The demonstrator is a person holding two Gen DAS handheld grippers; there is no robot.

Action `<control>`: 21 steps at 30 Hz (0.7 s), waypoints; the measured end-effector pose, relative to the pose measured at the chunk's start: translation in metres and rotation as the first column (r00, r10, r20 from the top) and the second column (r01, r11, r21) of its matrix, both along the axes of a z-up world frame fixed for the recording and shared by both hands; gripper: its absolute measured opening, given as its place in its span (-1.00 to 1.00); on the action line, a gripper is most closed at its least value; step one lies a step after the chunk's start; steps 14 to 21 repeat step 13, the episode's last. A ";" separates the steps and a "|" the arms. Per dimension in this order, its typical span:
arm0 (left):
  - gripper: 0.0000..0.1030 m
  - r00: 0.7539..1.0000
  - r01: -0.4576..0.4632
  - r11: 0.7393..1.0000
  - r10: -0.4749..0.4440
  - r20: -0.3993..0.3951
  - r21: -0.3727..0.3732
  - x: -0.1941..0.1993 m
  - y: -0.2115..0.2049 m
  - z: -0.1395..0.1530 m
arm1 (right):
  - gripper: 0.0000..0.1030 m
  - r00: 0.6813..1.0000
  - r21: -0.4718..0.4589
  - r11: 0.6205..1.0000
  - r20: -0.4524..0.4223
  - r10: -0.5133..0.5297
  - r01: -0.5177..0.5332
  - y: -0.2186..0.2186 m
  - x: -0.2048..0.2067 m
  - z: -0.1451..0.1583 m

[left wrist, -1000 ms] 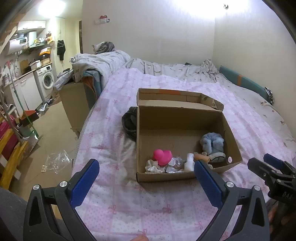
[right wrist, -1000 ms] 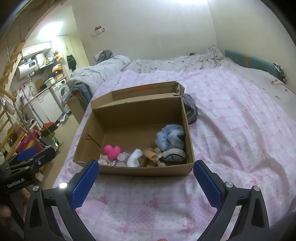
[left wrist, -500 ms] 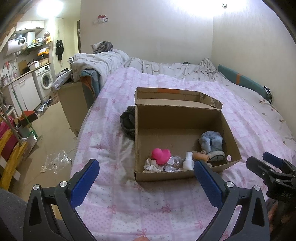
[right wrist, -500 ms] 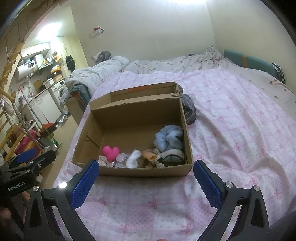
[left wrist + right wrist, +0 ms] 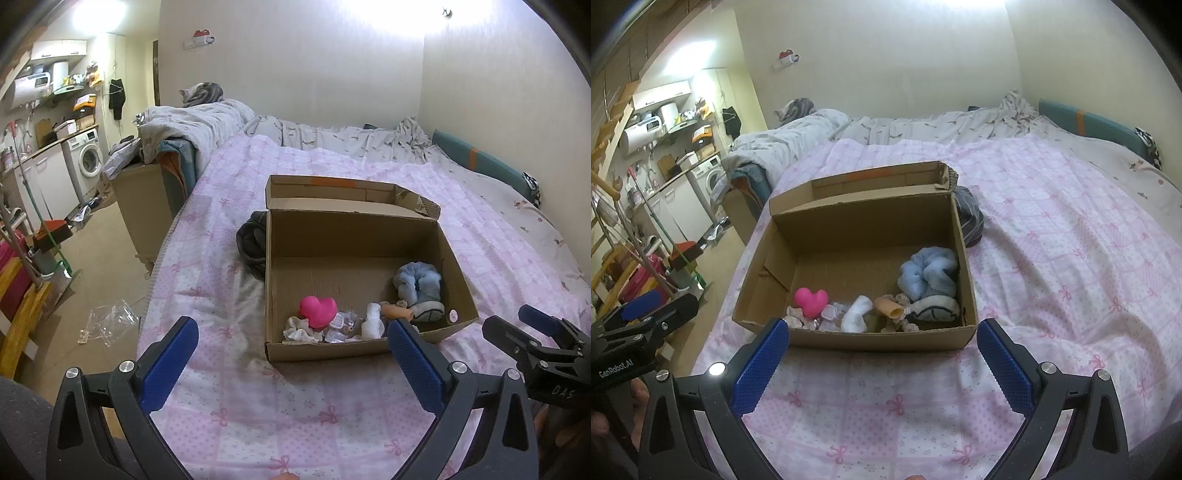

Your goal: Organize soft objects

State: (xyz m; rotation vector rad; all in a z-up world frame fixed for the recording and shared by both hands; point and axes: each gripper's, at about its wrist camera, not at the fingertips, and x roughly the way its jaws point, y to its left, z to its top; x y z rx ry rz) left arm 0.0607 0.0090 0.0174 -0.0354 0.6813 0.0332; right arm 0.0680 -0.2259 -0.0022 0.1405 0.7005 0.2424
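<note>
Both grippers, left (image 5: 291, 354) and right (image 5: 882, 354), hovered with fingers spread and empty before the open brown cardboard box (image 5: 871, 338) of soft items; the next move probably called for reaching in.

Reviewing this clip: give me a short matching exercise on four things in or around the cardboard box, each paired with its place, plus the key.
Things:
1. pink heart toy
2. blue scrunchie
3. dark cloth bundle
4. left gripper

Places:
A. on the bedspread outside the box
B. right side of the box floor
C. open, held in front of the box
D. near-left part of the box floor

Pairs: 1-D, 2-B, 3-A, 4-C
</note>
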 end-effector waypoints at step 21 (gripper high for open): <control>0.99 1.000 0.008 1.000 -0.009 -0.007 -0.009 -0.001 -0.001 -0.001 | 1.00 1.000 -0.001 1.000 0.001 0.000 0.000 0.000 0.000 0.000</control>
